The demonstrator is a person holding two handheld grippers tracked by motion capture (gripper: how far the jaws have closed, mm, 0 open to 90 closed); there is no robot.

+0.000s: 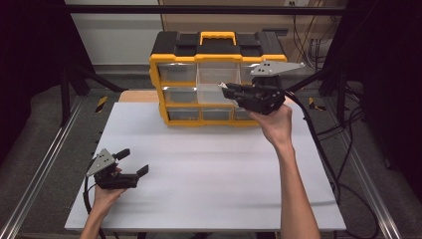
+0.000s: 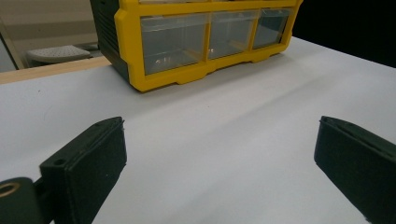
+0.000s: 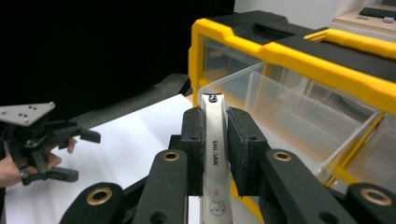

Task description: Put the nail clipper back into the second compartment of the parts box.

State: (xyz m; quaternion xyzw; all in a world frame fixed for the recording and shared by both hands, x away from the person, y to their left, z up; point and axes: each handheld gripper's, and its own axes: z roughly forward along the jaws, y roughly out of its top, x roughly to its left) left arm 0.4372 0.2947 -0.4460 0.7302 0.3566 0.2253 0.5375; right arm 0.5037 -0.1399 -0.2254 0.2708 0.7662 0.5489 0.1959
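The right gripper [image 3: 215, 154] is clamping a white nail clipper [image 3: 213, 140] between its closed pads, holding it just in front of the pulled-out clear drawer [image 3: 280, 112] of the yellow organizer [image 1: 164, 89]. I judge the placing step is running: next the clipper needs to come over the drawer and be released. The left gripper [image 1: 133, 162] is resting open on the white table [image 1: 209, 164], holding nothing.

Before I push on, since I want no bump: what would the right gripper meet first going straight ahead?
Probably the pulled-out clear plastic drawer of the yellow and black organiser box. The right gripper, shut on a white nail clipper, points at the drawer's near wall; depth is unclear.
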